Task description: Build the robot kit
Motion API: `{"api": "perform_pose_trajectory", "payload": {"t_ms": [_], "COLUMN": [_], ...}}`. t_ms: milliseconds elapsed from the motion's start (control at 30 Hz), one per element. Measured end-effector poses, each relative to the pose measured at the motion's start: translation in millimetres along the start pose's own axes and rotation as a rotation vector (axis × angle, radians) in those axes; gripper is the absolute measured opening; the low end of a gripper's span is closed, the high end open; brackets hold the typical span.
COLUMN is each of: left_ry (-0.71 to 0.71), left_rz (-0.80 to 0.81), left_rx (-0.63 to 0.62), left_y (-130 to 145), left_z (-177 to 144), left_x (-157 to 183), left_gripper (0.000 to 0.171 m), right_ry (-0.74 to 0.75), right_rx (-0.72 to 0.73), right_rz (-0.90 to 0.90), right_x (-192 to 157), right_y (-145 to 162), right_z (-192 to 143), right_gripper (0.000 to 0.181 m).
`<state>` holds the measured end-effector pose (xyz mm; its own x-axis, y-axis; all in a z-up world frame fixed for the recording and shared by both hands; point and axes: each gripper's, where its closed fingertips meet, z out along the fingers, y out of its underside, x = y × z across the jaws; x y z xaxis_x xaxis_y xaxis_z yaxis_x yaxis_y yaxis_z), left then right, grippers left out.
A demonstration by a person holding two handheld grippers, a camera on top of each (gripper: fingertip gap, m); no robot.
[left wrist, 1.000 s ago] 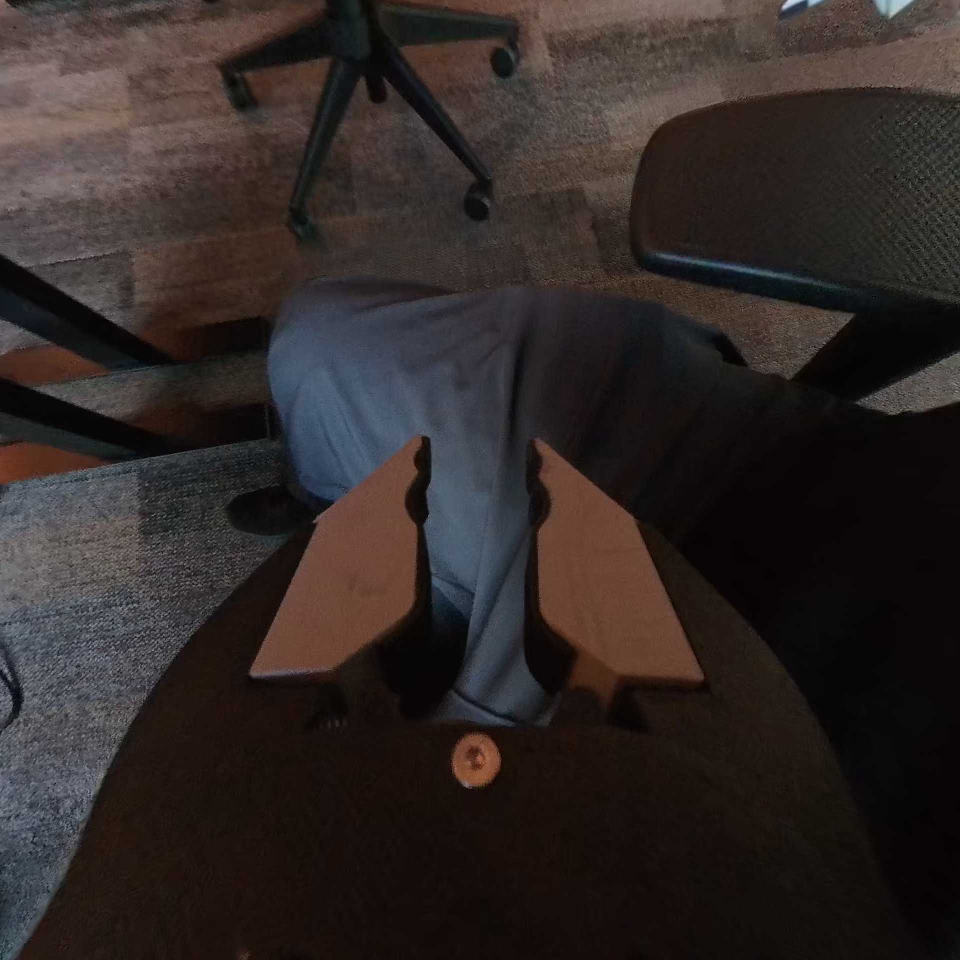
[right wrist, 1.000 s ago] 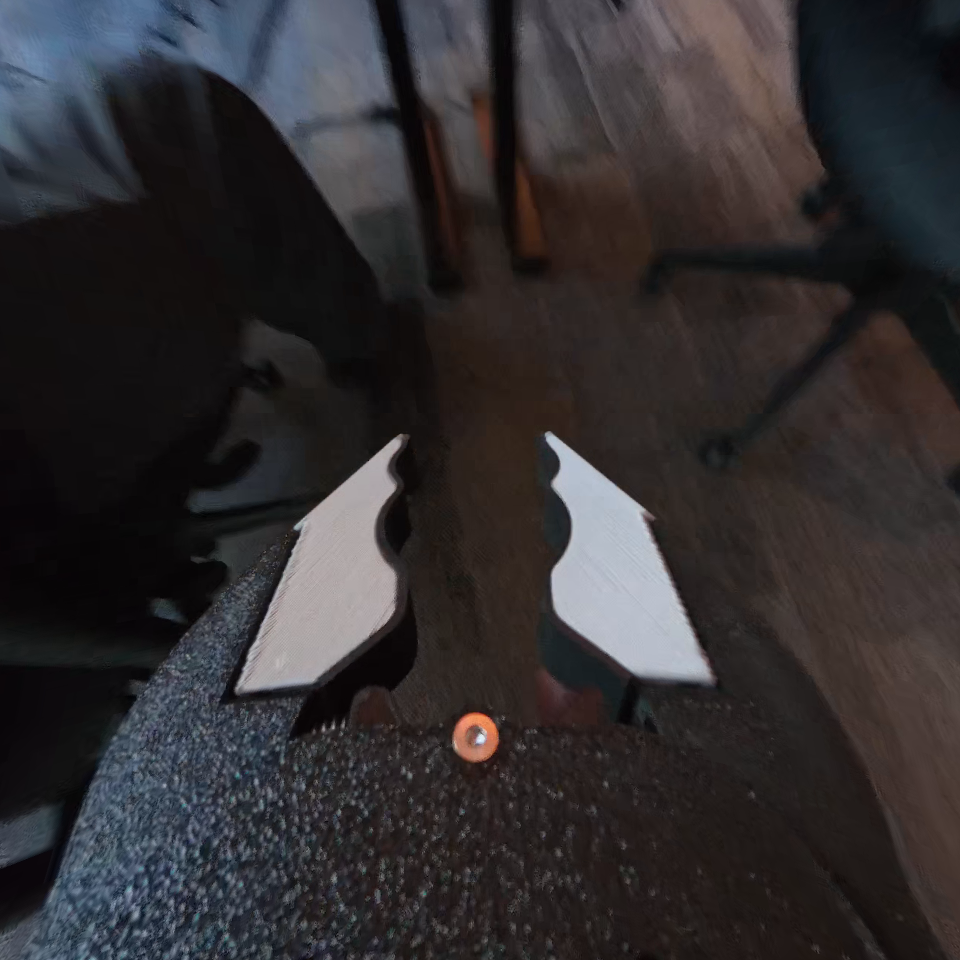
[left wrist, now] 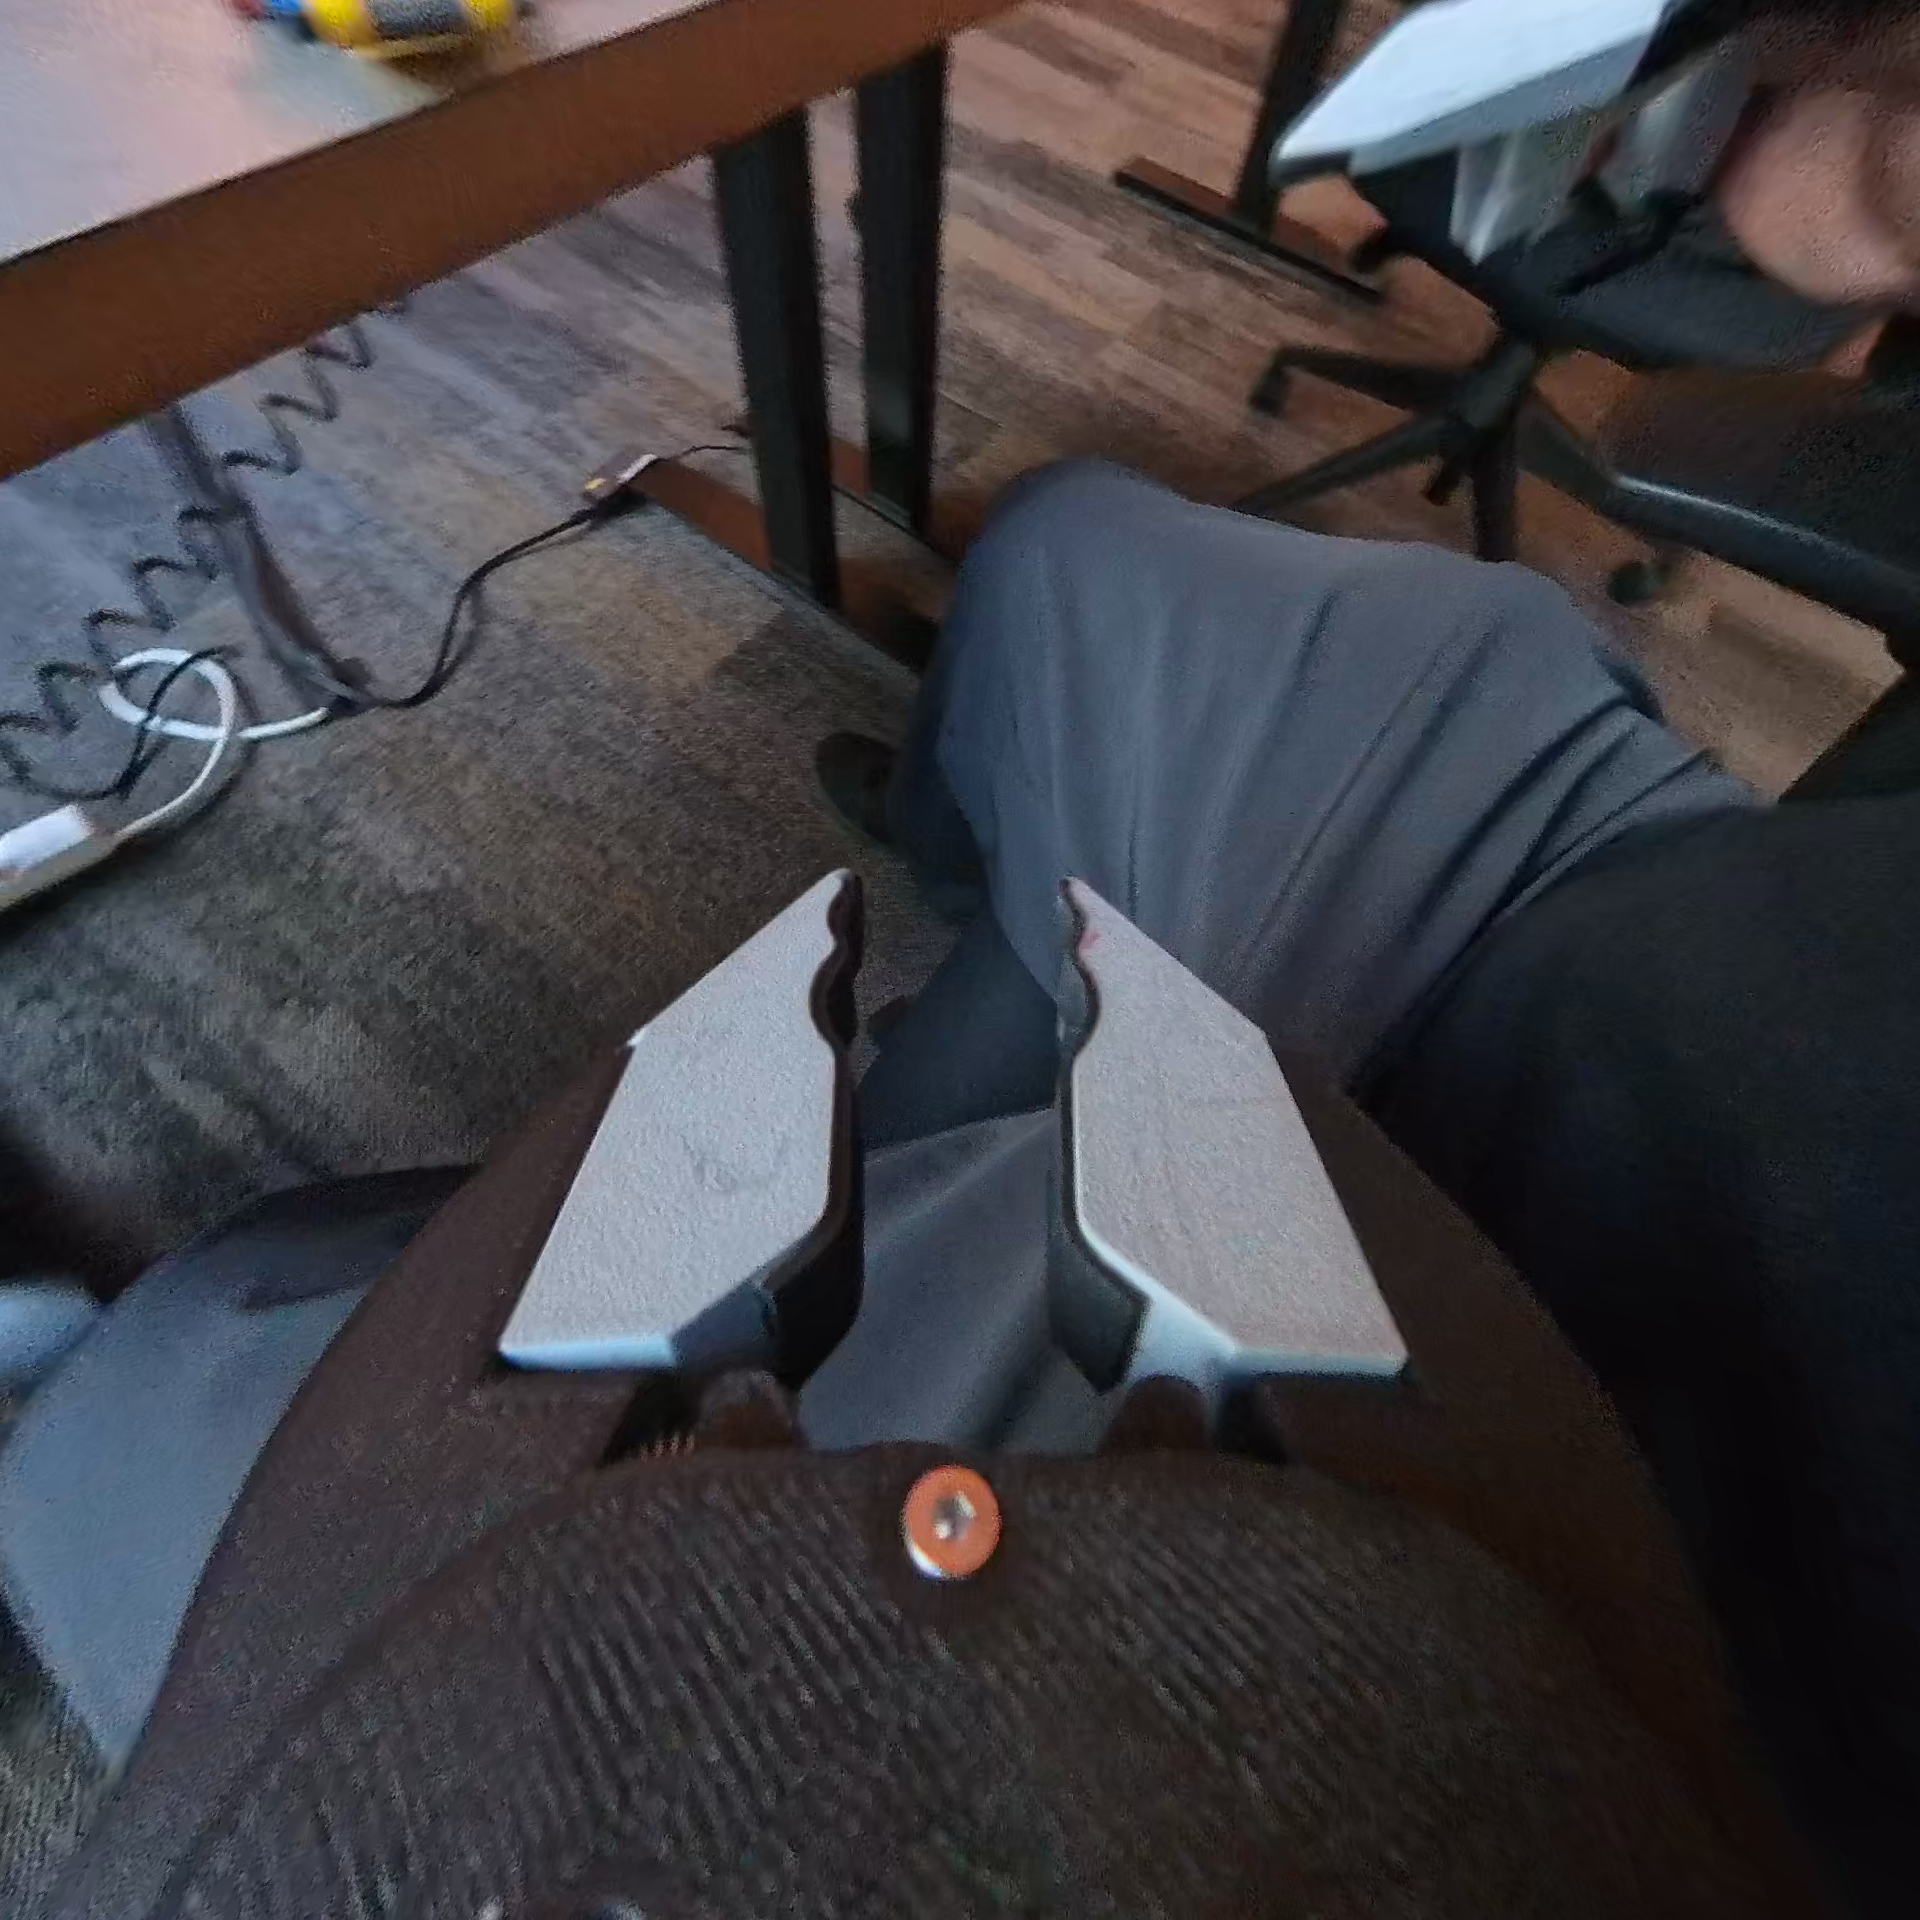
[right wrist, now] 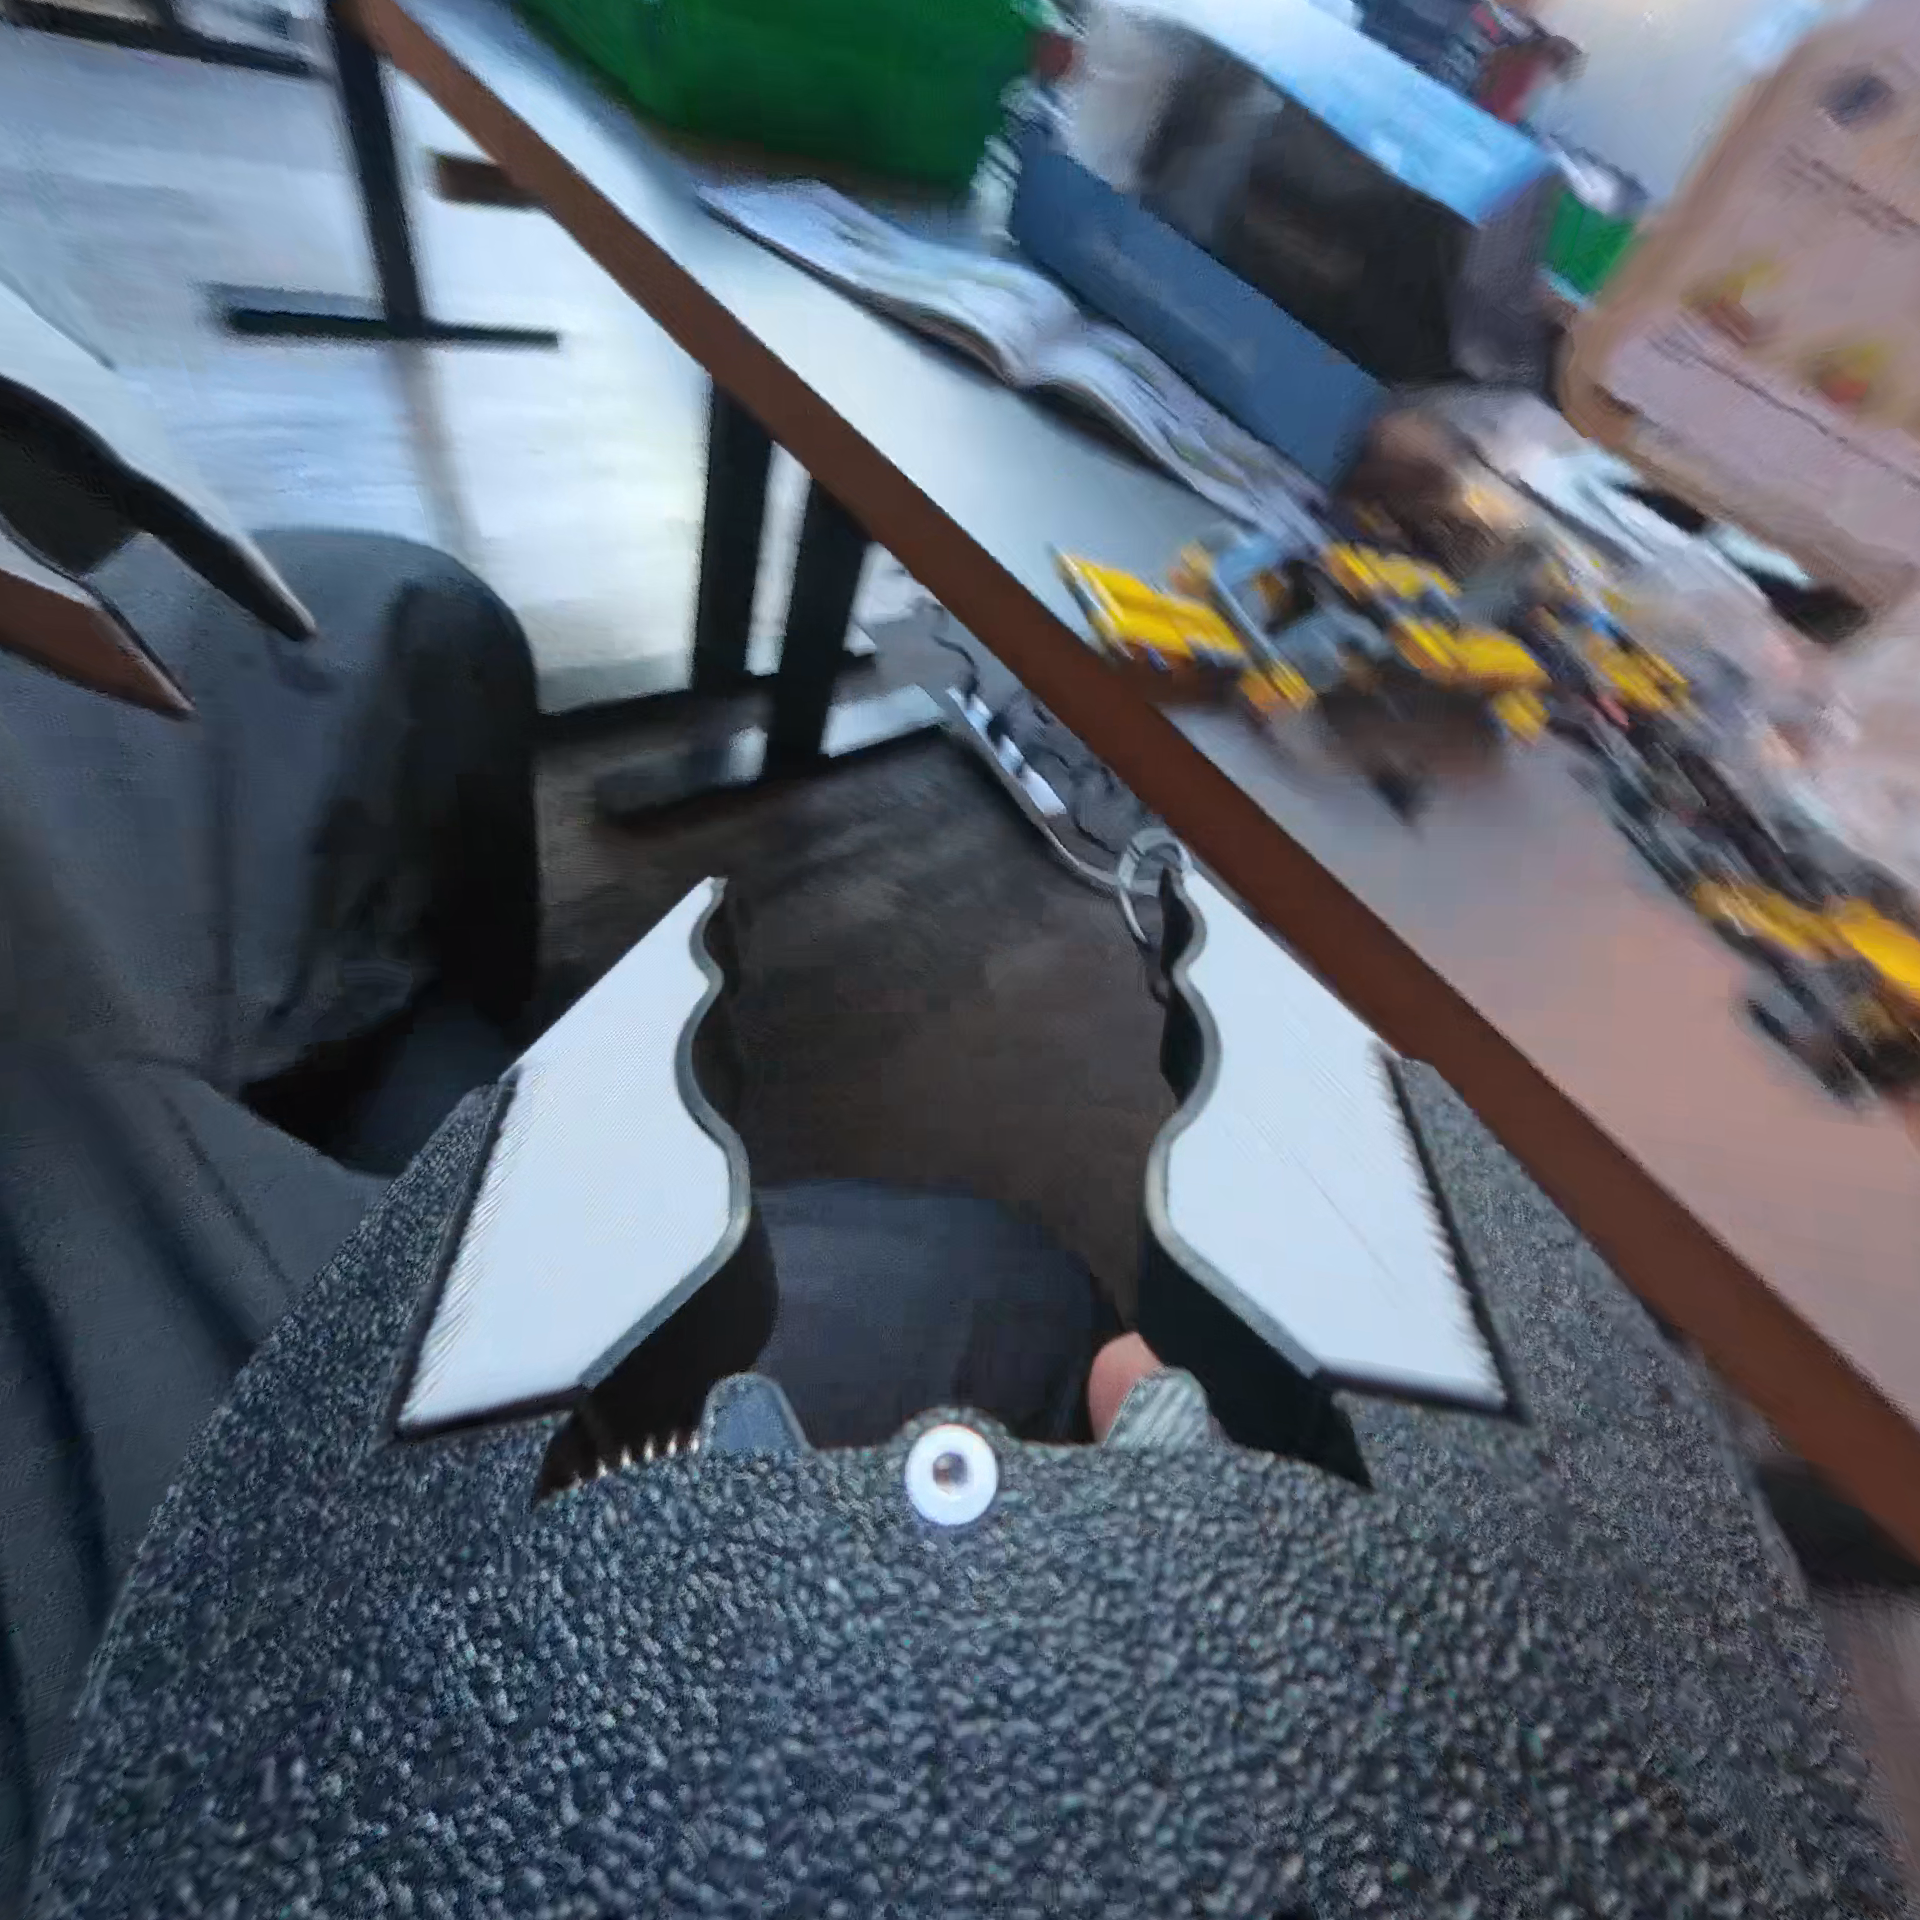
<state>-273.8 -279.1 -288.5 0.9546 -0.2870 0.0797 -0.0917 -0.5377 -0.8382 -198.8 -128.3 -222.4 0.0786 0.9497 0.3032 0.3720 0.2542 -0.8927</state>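
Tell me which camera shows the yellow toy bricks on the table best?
The right wrist view: the yellow bricks lie spread across the tabletop, though blurred. The left wrist view catches only a small yellow piece at its top edge, above the table's rim.

Floor: grey-brown patchwork carpet, lighter at far right. Table: pale top, brown edge, black legs standing on the carpet. Office chair: black, wheeled base, at right, beyond the table legs. Cables: black and white, lying loose on the carpet under the table. Second table leg: black, flat foot, farther off.
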Motion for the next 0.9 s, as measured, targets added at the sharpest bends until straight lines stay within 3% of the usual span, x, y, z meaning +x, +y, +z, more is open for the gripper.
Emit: {"api": "perform_pose_trajectory", "payload": {"t_ms": [100, 233, 333, 467, 567, 667, 733, 800, 900], "left_ry": [-0.161, -0.340, -0.430, -0.570, -0.633, -0.645, -0.673, -0.691, -0.680], "left_rz": [-0.032, -0.098, -0.172, -0.241, -0.339, -0.385, -0.349, -0.296, -0.233], "left_rx": [-0.011, -0.008, -0.050, -0.070, -0.023, -0.004, -0.016, -0.021, -0.015], "left_y": [15.6, 33.2, 59.6, 85.1, 91.8, 98.8, 98.9, 96.4, 93.8], "left_z": [-35.4, -81.1, -101.2, -131.7, -152.0, -164.0, -171.9, -179.2, -185.7], "left_x": [-24.3, -45.9, -45.6, -41.6, -38.6, -23.6, -18.2, -14.2, -8.6], "left_gripper": [0.033, 0.029, 0.030, 0.030, 0.030, 0.030, 0.030, 0.030, 0.030], "right_ry": [-0.202, -0.461, -0.645, -0.759, -0.788, -0.817, -0.817, -0.840, -0.808], "right_rx": [0.102, 0.140, 0.135, 0.106, -0.003, -0.149, -0.246, -0.342, -0.396], "right_rz": [-0.017, -0.071, -0.184, -0.289, -0.225, -0.178, -0.203, -0.233, -0.214], "right_x": [-50.6, -131.5, -204.9, -286.2, -327.4, -359.5, -373.2, -383.5, -382.2], "right_y": [-42.9, -75.1, -95.4, -115.1, -104.2, -74.2, -48.1, -25.4, -15.7], "right_z": [62.5, 139.4, 185.5, 237.8, 267.6, 274.4, 270.0, 262.6, 263.2], "right_gripper": [0.081, 0.080, 0.074, 0.068, 0.065, 0.066, 0.064, 0.051, 0.048]}}
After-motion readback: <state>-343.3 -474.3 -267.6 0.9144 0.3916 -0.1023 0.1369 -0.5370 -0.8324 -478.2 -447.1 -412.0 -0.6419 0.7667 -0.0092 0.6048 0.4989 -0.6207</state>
